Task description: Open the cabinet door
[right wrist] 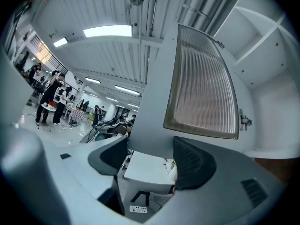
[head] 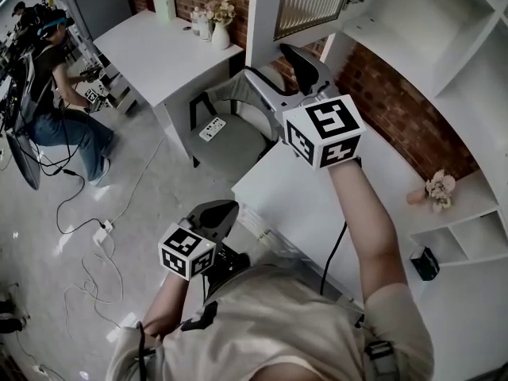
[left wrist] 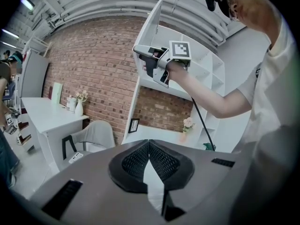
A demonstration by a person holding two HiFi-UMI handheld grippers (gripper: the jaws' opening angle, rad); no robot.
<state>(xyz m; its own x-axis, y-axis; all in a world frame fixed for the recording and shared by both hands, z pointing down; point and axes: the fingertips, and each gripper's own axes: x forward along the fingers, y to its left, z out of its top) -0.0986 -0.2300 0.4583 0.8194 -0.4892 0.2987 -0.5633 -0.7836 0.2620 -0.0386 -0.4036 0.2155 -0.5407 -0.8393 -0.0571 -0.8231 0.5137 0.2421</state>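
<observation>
The cabinet door (head: 309, 2), white-framed with a ribbed glass panel, stands swung out from the white wall cabinet (head: 421, 30), whose bare shelves show. My right gripper (head: 295, 68) is raised just under the door's lower edge. In the right gripper view the door (right wrist: 201, 88) fills the space above my right gripper (right wrist: 151, 156), whose jaws are open and hold nothing. My left gripper (head: 221, 213) hangs low by my waist, far from the cabinet. It is shut and empty, its pads meeting in the left gripper view (left wrist: 149, 146), where the door (left wrist: 151, 29) shows edge-on.
A white counter (head: 302, 205) runs below the cabinet, with pink flowers (head: 436, 189) and a small dark object (head: 425, 264). A grey chair (head: 230, 133) and a white desk (head: 159, 50) with a vase (head: 221, 32) stand left. A person (head: 55, 94) and floor cables (head: 95, 236) lie farther left.
</observation>
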